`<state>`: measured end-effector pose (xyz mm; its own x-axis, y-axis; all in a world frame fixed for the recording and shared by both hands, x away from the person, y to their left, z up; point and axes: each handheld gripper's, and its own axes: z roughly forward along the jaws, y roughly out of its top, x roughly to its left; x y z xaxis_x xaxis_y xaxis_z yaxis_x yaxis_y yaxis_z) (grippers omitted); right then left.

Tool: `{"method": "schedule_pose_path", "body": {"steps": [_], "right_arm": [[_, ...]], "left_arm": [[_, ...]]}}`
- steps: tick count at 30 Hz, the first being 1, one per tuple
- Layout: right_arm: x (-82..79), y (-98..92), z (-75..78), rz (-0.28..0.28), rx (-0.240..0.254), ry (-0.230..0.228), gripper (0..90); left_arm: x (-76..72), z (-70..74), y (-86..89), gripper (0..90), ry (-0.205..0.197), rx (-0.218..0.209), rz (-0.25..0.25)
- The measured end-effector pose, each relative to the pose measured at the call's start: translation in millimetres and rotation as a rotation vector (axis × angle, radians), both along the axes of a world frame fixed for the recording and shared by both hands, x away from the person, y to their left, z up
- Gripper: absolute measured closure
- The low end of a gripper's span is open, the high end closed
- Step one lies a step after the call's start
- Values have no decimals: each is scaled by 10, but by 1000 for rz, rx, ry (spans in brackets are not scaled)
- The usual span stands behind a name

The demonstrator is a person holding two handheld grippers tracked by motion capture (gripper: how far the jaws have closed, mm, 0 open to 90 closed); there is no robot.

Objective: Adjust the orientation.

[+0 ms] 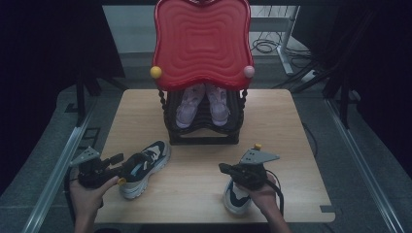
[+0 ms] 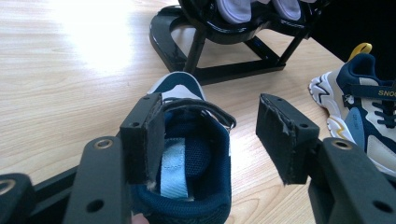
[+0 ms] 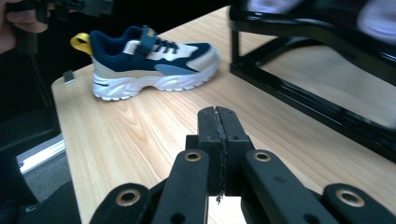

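High view: we see the navy-and-cream sneaker (image 1: pixel 145 165) lying on the left part of the table (image 1: pixel 194 199), toe towards the black rack (image 1: pixel 201 138), with the left gripper (image 1: pixel 118 162) at its heel. In the left gripper view the jaws stand apart over the heel opening, one pad at the collar's edge and the other clear of the shoe, so nothing is clamped yet. The right gripper (image 3: pixel 218 116) is closed on nothing, pads pressed together. We judge the main risk to be a shallow bite: if the jaws catch only the soft padded collar or the strap, the shoe could droop toe-down, twist and slip out. A swinging toe could also knock the rack, where the pink shoes (image 1: pixel 201 107) sit. The sneaker has a chunky white sole, a yellow heel loop and a dark strap across the laces.
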<state>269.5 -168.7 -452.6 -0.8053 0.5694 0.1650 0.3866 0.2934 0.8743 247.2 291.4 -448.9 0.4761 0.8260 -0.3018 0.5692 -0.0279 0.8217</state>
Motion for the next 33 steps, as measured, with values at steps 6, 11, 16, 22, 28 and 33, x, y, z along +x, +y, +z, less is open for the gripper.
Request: {"method": "schedule_pose_path", "body": {"steps": [6,11,16,22,28,33], "right_arm": [[-70,-332,-1,-73,10,-1,899],[-156,-537,-41,-105,16,0,898],[-267,-724,-103,-133,10,13,898],[-373,-915,-141,-160,-5,12,898],[-426,-1041,-197,-179,-19,20,899],[-467,-1083,-255,-177,-33,29,899]], "left_arm": [[0,2,-11,424,-3,-5,-8],[-10,15,13,424,-11,-9,-7],[-6,13,26,424,-12,-11,-7],[-8,15,23,425,-13,-10,-10],[-9,16,28,425,-14,-8,-9],[-16,25,35,424,-17,-9,-8]]}}
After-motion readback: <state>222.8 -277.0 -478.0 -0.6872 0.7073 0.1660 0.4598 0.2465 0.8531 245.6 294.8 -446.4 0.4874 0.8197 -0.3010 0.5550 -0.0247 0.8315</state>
